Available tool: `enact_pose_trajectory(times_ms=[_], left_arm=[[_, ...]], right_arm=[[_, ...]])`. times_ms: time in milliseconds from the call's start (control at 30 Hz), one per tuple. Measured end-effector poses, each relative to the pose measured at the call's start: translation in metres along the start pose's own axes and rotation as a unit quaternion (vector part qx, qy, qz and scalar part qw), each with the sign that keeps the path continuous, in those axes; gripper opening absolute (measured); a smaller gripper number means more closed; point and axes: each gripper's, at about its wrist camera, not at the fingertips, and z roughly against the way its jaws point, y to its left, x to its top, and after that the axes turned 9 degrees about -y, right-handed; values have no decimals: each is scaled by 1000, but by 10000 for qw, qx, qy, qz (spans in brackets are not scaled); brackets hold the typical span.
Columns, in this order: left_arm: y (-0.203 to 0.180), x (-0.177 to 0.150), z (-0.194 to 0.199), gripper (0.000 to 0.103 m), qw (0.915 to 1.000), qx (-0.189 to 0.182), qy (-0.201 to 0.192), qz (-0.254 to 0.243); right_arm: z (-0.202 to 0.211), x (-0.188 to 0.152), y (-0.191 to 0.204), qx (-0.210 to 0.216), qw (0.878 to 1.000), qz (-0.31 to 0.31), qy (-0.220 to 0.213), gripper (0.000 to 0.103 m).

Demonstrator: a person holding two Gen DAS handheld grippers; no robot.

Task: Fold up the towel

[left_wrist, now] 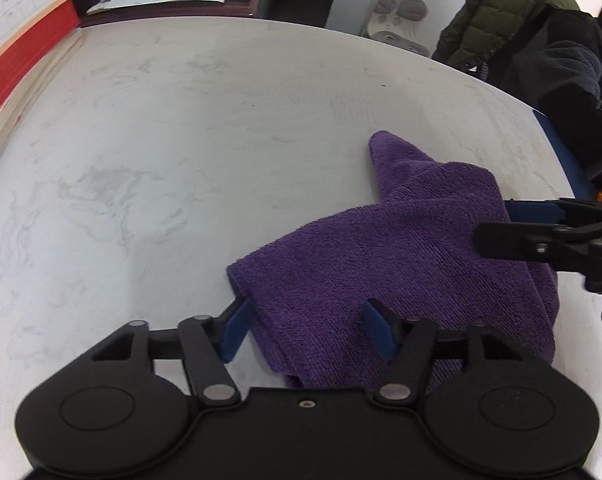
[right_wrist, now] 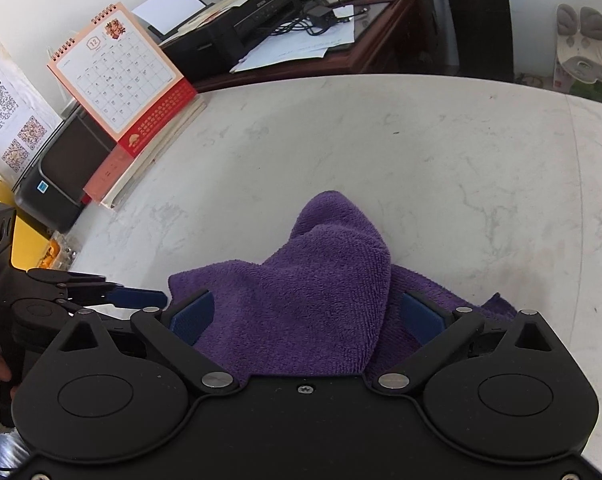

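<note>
Left wrist view, purple towel [left_wrist: 401,256] bunched on marble table [left_wrist: 181,140], jaws straddling it

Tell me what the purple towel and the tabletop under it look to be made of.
Purple towel: looks like microfibre or terry cloth, matte, with a fine looped, ribbed pile and soft rumpled folds. Tabletop: looks like marble or a marble-look slab, white with faint grey veining, smooth and dull in sheen; real stone or laminate cannot be told.
</note>
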Motion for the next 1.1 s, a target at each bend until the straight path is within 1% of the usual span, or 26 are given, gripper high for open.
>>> enact_pose_trajectory(times_ms=[67,100,200,333,367,467,633,700,900,967,1067,1100], left_arm=[[-1,0,0,38,10000,-86,-9,48],[-2,-1,2,37,9999,-133,-25,38],[-2,-4,1,36,9997,-233,14,65],[2,-4,10,37,9997,-138,39,202],[3,-4,12,38,9997,-108,28,230],[8,-7,15,45,9989,-88,157,437],[10,-12,16,49,9977,-62,250,634],[11,-12,17,52,9970,-118,258,724],[8,-10,14,53,9956,-226,327,845],[10,-9,17,53,9950,-269,295,912],[11,-8,21,56,9936,-423,273,1006],[11,-7,22,56,9934,-407,263,1036]], right_arm=[[-4,-1,-1,61,9999,-14,105,85],[-5,-2,-1,80,9999,-18,139,79],[-7,-4,-2,134,9997,-33,206,70],[-9,-7,-7,91,9994,-185,270,69],[-7,-7,-8,111,9994,-215,241,70],[-5,-7,-8,107,9995,-203,209,70],[-7,-10,-9,140,9993,-241,238,70],[-6,-10,-8,142,9994,-236,227,71],[-7,-12,-9,159,9992,-285,247,71],[-7,-12,-9,156,9992,-291,242,71],[-7,-13,-9,152,9992,-285,237,71],[-7,-13,-9,153,9992,-291,230,71]])
